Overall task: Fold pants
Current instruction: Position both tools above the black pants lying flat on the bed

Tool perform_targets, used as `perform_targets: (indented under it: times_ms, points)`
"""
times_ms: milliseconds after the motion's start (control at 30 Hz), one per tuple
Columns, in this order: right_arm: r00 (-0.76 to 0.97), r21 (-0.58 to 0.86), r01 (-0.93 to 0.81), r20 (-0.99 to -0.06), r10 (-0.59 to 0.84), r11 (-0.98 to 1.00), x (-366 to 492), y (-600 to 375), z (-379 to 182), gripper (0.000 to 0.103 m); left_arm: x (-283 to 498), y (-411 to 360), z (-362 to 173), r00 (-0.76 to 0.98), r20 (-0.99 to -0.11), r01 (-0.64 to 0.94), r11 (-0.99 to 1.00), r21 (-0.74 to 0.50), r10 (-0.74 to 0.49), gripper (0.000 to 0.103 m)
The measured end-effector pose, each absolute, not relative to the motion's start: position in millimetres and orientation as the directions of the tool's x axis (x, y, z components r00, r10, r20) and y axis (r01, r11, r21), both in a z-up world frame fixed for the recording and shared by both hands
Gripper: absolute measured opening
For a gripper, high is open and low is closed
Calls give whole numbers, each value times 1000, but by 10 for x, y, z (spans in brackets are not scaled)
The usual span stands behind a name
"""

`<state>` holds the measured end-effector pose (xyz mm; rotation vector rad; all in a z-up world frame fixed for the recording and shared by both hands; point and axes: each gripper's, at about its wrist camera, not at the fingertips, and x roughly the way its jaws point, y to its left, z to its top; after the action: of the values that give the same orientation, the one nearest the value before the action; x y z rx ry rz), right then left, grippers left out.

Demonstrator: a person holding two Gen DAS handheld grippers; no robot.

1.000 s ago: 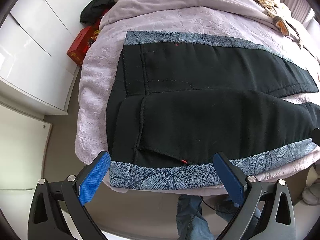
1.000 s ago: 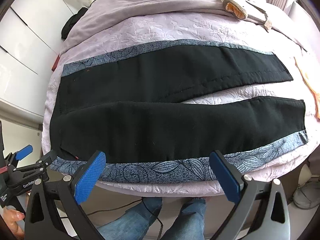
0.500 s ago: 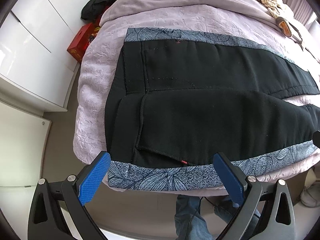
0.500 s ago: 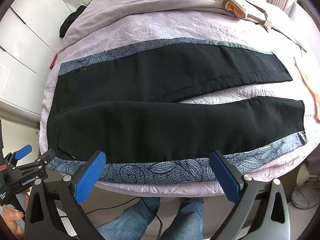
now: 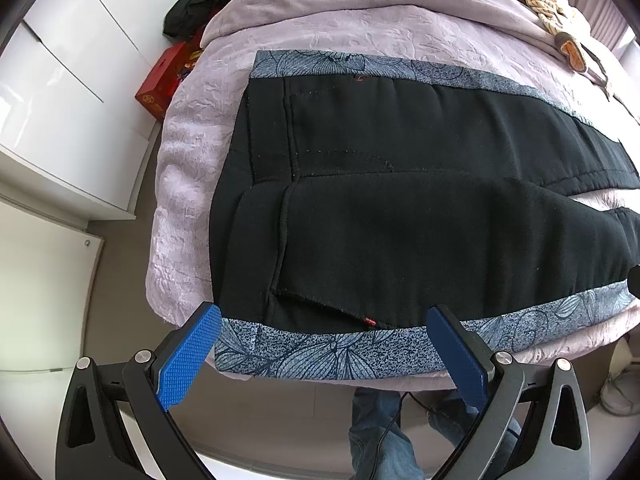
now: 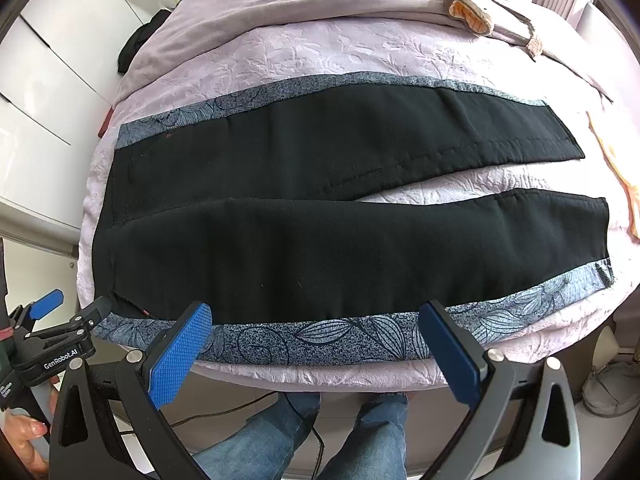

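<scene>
Black pants (image 6: 340, 216) lie flat on the bed (image 6: 320, 56), leg ends cut off in the left view.
Left gripper (image 5: 324, 344) and right gripper (image 6: 316, 344) hover wide open at the pants' near edge, seemingly touching nothing.

soft daylight, sharp focus, heavy fisheye bend in both wrist views

even light with faint shadows; glossy white cabinet (image 5: 60, 80) shows pale glare, the black pants (image 6: 320, 216) swallow detail into near-flat dark, straight lines curve toward the edges, and the corners fall to black vignette

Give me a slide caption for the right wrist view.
Open right hand-held gripper poised at the near patterned edge of black pants spread flat on a lilac bed.
</scene>
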<state>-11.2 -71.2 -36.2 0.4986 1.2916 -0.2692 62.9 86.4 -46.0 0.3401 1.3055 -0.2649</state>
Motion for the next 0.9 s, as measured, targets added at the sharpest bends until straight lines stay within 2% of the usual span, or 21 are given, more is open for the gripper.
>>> perform_targets:
  times_ms: [567, 900]
  points:
    - [250, 226, 476, -961, 116, 850, -155, -720, -539, 103, 639, 873, -582, 229, -973, 367, 923, 112, 27, 103]
    - [294, 293, 467, -941, 166, 834, -129, -768, -815, 103, 702, 806, -811, 210, -978, 342, 935, 93, 21, 103]
